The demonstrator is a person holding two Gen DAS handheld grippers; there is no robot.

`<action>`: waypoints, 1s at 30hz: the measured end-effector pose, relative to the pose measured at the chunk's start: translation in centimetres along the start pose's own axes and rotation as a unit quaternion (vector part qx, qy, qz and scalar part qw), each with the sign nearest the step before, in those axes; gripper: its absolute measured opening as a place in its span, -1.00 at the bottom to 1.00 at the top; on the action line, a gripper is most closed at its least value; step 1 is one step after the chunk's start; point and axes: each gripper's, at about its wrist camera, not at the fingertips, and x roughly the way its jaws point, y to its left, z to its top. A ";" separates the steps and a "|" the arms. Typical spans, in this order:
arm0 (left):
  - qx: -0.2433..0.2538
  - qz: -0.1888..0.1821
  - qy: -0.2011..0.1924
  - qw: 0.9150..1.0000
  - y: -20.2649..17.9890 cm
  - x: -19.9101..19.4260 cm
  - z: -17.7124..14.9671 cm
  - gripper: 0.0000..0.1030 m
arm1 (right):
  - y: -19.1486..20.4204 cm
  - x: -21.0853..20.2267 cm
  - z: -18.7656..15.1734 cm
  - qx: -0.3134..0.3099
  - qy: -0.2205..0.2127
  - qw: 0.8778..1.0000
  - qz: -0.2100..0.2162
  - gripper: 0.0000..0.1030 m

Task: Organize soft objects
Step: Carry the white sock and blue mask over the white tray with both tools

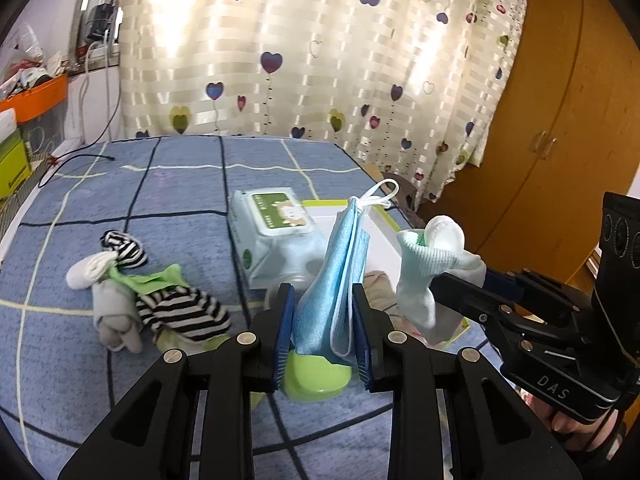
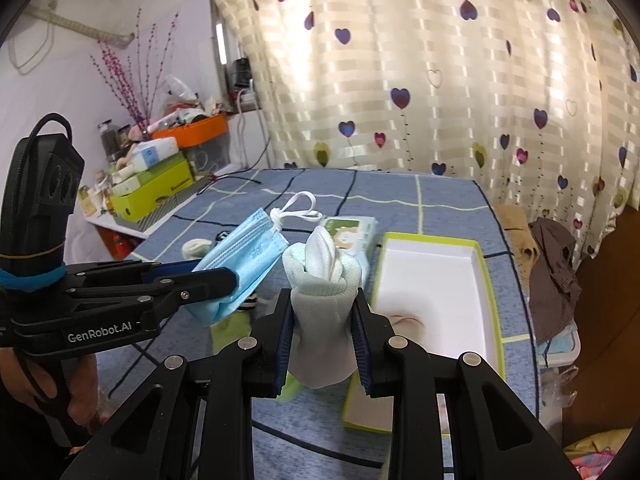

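Centre frame: left gripper point(image 1: 323, 316) clamping blue face mask point(image 1: 338, 276), right gripper point(image 2: 323, 334) clamping rolled sock point(image 2: 324, 304), carrying toward white box point(image 2: 436, 284) for sorting.

Daylight pours through the heart-print curtain point(image 1: 320, 52), blowing out patches of its striped fabric to near white in both wrist views. The blue checked bedspread point(image 1: 160, 200) is evenly lit, with soft, faint shadows. Fisheye distortion bows the wooden wardrobe point(image 1: 560, 120) and the bed's edges, and dark vignetting rims every corner. The wet-wipes pack point(image 1: 276, 216) shows slight motion blur; the near black gripper frames stay sharp.
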 end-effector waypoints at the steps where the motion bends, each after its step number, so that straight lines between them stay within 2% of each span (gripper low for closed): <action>1: 0.002 -0.001 0.001 1.000 -0.2 0.1 0.1 -0.44 | -0.3 0.0 0.0 0.002 0.000 1.000 -0.002 -0.50; 18: 0.015 -0.010 0.025 1.000 -2.8 3.7 1.6 -0.44 | -6.4 -0.1 -0.8 0.047 -0.002 0.998 -0.038 -0.50; 30: 0.017 -0.003 0.048 0.999 -4.4 6.8 2.7 -0.44 | -11.5 4.5 -2.1 0.070 0.041 0.995 -0.057 -0.50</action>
